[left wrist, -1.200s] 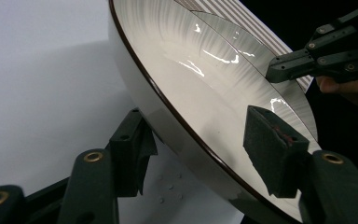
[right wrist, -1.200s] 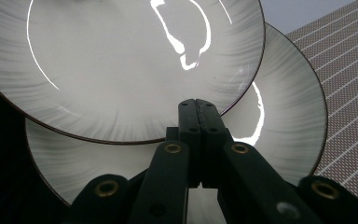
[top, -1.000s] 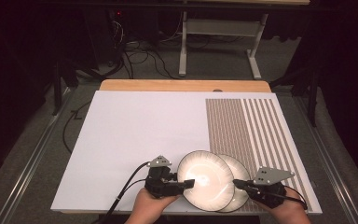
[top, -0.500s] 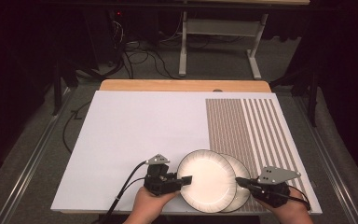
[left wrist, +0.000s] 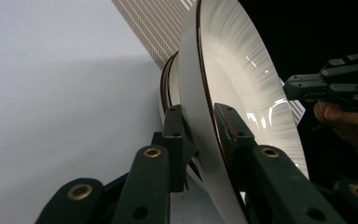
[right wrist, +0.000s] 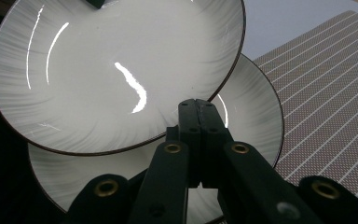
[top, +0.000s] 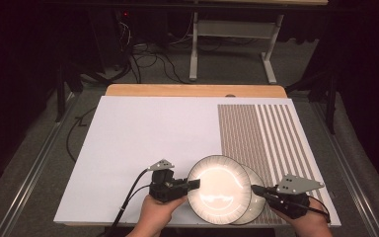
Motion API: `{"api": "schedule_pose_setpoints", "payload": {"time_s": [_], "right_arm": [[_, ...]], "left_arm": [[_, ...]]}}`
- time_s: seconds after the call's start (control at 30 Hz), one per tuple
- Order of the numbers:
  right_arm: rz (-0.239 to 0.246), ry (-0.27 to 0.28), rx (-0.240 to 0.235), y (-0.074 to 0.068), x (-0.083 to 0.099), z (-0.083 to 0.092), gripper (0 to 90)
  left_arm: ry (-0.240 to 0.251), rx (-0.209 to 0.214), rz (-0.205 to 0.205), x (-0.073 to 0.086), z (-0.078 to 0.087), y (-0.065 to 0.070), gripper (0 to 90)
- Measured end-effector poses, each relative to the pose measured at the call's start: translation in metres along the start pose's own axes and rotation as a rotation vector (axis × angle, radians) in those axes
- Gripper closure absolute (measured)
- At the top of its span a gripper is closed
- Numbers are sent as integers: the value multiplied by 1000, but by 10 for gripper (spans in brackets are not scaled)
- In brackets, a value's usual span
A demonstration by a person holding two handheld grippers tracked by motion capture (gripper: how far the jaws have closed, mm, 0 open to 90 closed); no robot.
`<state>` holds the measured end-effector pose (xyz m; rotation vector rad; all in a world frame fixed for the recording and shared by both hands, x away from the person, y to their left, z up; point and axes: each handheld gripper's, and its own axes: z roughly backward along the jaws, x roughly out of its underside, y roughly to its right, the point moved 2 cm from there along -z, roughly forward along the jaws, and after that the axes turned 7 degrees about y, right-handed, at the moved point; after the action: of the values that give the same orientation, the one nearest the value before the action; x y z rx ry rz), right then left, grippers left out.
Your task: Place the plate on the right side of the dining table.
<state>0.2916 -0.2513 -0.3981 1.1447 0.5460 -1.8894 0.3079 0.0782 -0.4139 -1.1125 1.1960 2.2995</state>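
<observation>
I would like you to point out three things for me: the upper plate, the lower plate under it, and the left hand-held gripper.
upper plate (top: 219,187): high view, on its glossy centre.
lower plate (top: 256,200): high view, on the part of its rim that shows to the right of the upper plate.
left hand-held gripper (left wrist: 200,128): left gripper view, midway between its fingertips, at the upper plate's edge.

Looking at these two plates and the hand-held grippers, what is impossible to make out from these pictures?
- Lower plate: high view, mostly covered by the upper plate; whether they touch is unclear.
- Upper plate's underside: left gripper view, seen nearly edge-on.
- Right hand-held gripper: right gripper view, jaws together, but whether they pinch the lower plate's rim is unclear.
- Left hand-held gripper: cable cut off by the high view's bottom edge.
</observation>
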Motion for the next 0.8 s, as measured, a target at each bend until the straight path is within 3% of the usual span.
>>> {"api": "schedule_pose_setpoints", "payload": {"time_s": [0.13, 0.3, 0.5, 0.8], "right_arm": [[-2, 17, 8, 2, -1, 2, 900], [-8, 28, 16, 3, -1, 3, 900], [-23, 42, 34, 6, -2, 5, 900], [-73, 100, 118, 15, -2, 14, 900]], "left_arm": [[38, 7, -9, -5, 3, 2, 785], [75, -2, -65, -11, 5, 7, 801], [100, -18, -98, -16, 6, 4, 803], [175, -70, -190, -28, 15, 0, 806]]}}
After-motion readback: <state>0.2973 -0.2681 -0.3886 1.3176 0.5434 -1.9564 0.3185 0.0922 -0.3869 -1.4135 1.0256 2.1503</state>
